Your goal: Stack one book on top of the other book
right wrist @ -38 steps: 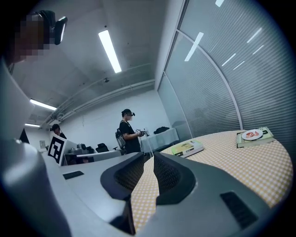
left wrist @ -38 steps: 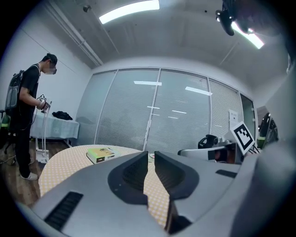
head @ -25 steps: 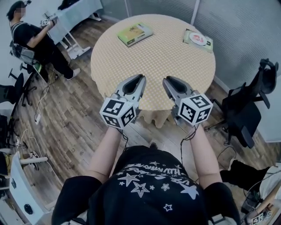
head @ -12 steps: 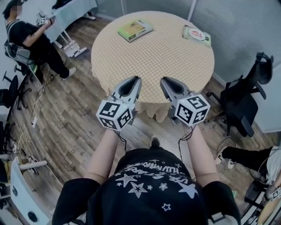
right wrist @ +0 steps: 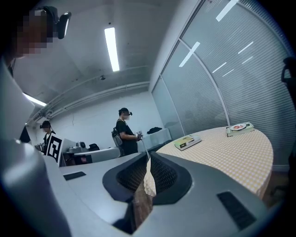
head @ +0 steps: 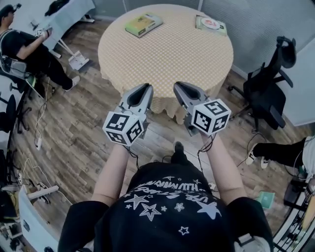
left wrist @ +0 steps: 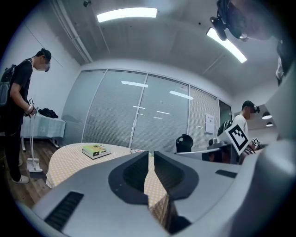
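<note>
A green book (head: 143,24) and a second book (head: 211,24) lie well apart on the far side of the round bench (head: 167,59) (neither is stacked). The left hand-held gripper (head: 146,86) and right hand-held gripper (head: 177,84) hover side by side at its near edge, both empty. The left's jaws are nearly together and the right's are closing.

An office-like studio: blind-covered glass partitions (left wrist: 138,111) behind, swivel chair (head: 268,86) right, ceiling strip lights (left wrist: 127,14), floor cables (head: 37,142) left.
</note>
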